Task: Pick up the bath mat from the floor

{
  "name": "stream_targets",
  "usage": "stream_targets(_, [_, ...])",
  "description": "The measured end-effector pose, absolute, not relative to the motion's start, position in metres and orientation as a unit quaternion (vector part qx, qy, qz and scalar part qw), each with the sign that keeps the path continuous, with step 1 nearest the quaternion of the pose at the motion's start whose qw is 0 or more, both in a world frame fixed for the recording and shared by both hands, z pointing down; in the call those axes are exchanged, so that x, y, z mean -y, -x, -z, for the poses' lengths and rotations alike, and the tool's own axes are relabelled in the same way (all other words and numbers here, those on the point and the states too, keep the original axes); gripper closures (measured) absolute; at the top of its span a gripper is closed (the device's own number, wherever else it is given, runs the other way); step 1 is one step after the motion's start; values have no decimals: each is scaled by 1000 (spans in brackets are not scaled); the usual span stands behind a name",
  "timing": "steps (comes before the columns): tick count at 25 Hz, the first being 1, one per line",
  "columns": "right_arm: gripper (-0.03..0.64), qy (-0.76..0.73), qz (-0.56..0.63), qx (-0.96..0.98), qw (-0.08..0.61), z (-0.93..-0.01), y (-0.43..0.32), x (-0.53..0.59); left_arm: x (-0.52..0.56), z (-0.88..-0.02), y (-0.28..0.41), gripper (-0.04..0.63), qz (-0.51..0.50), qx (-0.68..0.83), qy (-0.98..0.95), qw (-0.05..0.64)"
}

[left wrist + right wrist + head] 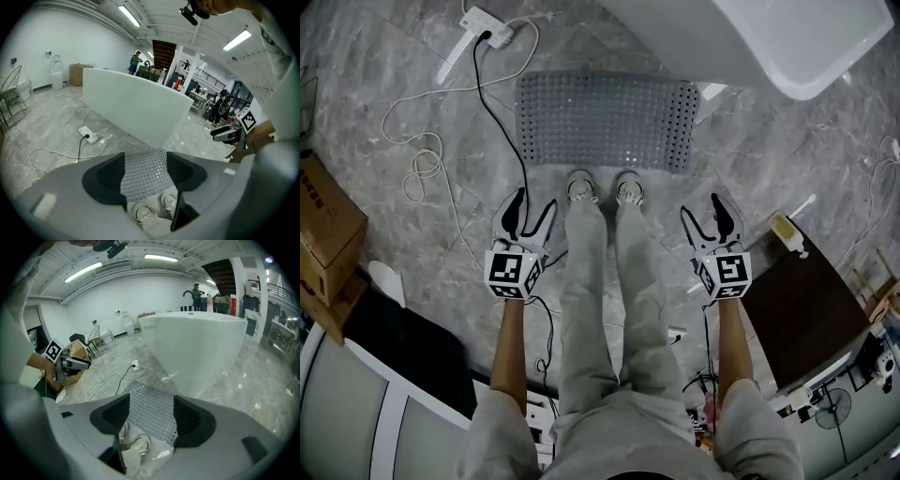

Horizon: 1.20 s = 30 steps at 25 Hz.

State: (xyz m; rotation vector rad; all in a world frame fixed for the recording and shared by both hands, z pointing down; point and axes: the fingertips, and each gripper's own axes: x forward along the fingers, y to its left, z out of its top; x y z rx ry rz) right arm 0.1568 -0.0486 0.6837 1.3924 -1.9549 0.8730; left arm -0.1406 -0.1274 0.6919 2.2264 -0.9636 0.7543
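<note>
I've got the left gripper and right gripper both open and empty at 9 and 3 o'clock, grey bath mat flat on the floor at 12, just past the shoes.

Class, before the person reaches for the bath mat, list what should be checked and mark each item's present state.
1. Mat lies flat, whole in view: ok.
2. Left gripper open and empty: ok.
3. Right gripper open and empty: ok.
4. Shoes off the mat: cannot tell; the toes sit right at its near edge.
5. Cable off the mat: ok; it runs beside the left edge.
6. Grippers down at the mat: not ok; both are well short of it.
</note>
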Motion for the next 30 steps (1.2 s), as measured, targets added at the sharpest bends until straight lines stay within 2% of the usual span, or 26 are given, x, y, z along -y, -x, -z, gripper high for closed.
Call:
stream_targets(13, [336, -537, -341, 717, 285, -780, -150, 38, 126, -773, 116, 328, -292, 321, -854, 286])
stream_targets(30, [336, -554, -371, 677, 311, -906, -185, 14, 121, -860, 51, 328, -289, 249, -884, 271])
